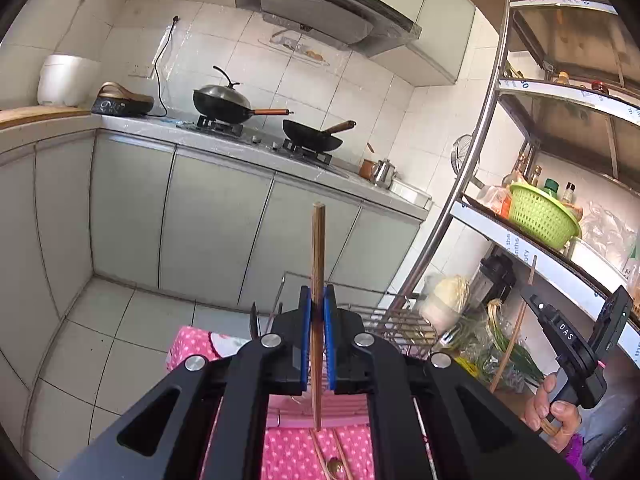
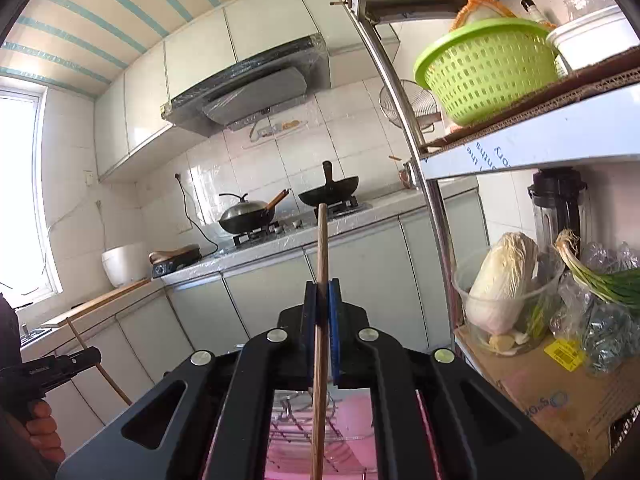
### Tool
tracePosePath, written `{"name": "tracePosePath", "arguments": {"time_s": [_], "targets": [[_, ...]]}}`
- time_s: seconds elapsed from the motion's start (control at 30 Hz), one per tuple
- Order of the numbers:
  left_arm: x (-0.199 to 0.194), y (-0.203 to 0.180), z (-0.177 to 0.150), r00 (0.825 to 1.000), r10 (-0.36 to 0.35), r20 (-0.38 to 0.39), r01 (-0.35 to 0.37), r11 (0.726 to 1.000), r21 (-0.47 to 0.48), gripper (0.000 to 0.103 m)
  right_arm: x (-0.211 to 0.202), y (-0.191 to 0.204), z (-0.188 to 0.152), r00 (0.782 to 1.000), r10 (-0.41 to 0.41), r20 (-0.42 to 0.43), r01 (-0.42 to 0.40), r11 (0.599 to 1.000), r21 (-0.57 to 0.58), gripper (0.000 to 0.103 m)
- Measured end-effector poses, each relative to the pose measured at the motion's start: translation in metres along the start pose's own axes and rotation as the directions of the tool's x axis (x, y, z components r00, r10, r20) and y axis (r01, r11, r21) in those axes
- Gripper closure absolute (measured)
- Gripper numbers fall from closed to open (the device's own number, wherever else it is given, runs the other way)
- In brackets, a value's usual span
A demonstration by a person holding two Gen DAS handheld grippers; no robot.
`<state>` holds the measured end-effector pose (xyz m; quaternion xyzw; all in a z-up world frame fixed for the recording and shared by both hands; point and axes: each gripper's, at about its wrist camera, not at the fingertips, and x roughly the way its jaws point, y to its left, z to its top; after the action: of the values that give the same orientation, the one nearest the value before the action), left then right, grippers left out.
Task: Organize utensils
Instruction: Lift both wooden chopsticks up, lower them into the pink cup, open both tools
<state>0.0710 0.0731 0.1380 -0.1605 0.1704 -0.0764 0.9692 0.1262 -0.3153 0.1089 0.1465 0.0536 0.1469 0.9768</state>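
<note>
Left gripper (image 1: 319,300): its two blue pads are closed narrow on one brown chopstick (image 1: 318,264); the stick goes between the pads and points away from the camera, its far tip free in the air.
Right gripper (image 2: 322,292): the two pads are pressed on one lighter wooden chopstick (image 2: 322,248), which also sticks out in front of the fingers.
Chopsticks held: two, one in each gripper.
Other utensils: below the left gripper, on a pink dotted cloth (image 1: 292,452), more thin sticks and what looks like one spoon lie; I cannot count them exactly.
Wire rack (image 1: 392,320): one, just behind the left gripper, beside the cloth.
Pans on the stove: two; one wok with lid (image 1: 222,100) and one open black pan (image 1: 312,136).
Green basket (image 2: 486,68): one, on a shelf of the metal rack.
Cabbage (image 2: 502,280): one, standing in a clear tub on a lower shelf, beside green onions (image 2: 600,276).
Rice cooker (image 1: 66,80): one, white, on the counter.
Person: one hand (image 1: 554,412) visible at the handle of the right gripper.
</note>
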Motion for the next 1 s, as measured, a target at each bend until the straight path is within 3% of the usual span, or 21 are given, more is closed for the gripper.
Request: {"name": "tracePosePath", "arguments": {"time_s": [0.23, 0.4, 0.67, 1.0], "targets": [[0.018, -0.004, 0.033, 0.996, 0.051, 0.074, -0.053, 0.998, 0.027, 0.098, 0.03, -0.003, 0.02, 0.996, -0.014, 0.09, 0.017, 1.0, -0.025, 0.097], [0.042, -0.002, 0.038, 0.991, 0.103, 0.09, -0.109, 0.992, 0.062, 0.098, 0.055, -0.003, 0.023, 0.994, -0.017, 0.109, 0.023, 0.999, -0.048, 0.097], [0.087, 0.0, 0.013, 0.992, 0.123, -0.002, -0.122, 0.986, 0.112, 0.098, 0.086, -0.005, 0.008, 0.992, -0.034, 0.124, 0.047, 0.994, -0.1, 0.097], [0.115, 0.013, -0.021, 0.987, 0.125, -0.102, -0.116, 0.99, 0.083, 0.098, 0.098, -0.018, -0.022, 0.993, -0.065, 0.094, 0.073, 0.993, -0.087, 0.097]]}}
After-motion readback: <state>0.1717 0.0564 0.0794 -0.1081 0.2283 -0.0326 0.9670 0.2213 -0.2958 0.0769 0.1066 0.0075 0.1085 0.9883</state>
